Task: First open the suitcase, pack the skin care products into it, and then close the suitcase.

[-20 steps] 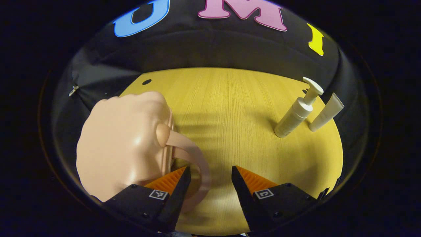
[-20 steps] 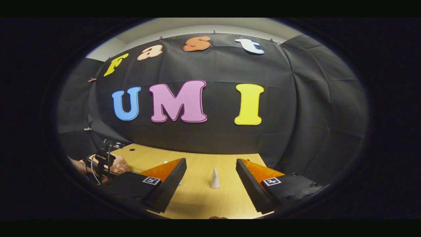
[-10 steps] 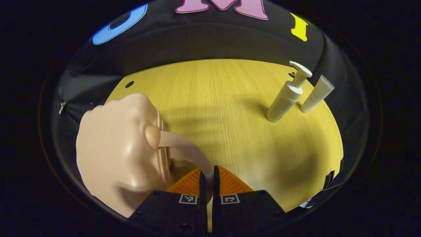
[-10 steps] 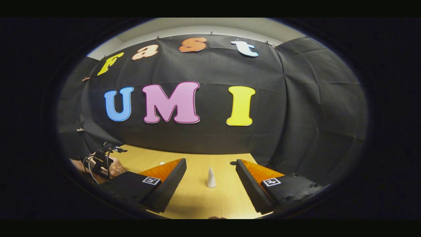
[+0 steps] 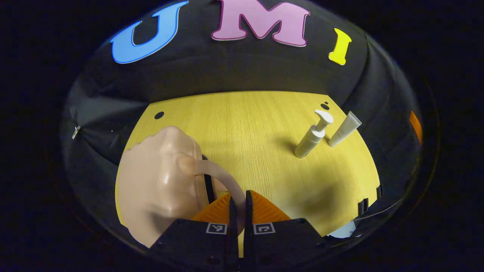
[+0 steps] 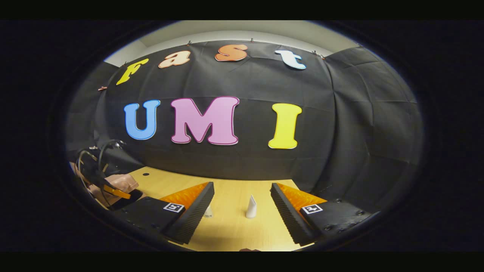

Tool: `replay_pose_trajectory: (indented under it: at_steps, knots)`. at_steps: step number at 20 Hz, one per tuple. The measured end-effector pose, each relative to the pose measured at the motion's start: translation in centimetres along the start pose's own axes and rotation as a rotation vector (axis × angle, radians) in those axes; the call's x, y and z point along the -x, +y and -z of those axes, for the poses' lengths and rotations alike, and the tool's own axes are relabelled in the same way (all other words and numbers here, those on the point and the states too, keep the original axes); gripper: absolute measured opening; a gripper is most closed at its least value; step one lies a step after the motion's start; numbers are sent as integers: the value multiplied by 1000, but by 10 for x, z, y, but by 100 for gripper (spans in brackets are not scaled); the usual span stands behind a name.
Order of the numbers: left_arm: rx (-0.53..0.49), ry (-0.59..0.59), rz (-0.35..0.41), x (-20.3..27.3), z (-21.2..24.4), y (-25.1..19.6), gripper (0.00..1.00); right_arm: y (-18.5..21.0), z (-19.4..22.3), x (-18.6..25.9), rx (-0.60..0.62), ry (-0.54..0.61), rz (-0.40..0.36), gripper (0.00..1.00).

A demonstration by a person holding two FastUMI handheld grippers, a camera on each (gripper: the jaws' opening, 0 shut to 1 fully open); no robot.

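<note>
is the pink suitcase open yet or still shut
Just cracked open. In the left gripper view a dark gap shows between the suitcase halves, with the left gripper shut on its handle.

A yellow wooden surface (image 5: 257, 124) fills the middle of the frame. Two small dark holes (image 5: 159, 115) sit near its far corners.
</note>
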State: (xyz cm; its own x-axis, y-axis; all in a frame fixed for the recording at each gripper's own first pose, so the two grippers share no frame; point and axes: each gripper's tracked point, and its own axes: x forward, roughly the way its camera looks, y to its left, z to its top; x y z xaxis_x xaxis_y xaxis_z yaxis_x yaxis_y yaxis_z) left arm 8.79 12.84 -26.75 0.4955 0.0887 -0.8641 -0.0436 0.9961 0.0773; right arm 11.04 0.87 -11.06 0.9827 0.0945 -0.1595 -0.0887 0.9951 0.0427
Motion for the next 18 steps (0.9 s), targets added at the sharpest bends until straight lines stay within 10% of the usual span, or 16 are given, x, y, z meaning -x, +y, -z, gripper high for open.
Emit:
replay_pose_trajectory:
  at_steps: [11, 18]
  knots:
    - [130, -211, -51, 118, -45, 157, 11, 87, -26, -36, 5, -23, -124, 96]
    - [147, -292, -302, 123, -32, 321, 10, 110, -36, -37, 33, -33, -112, 96]
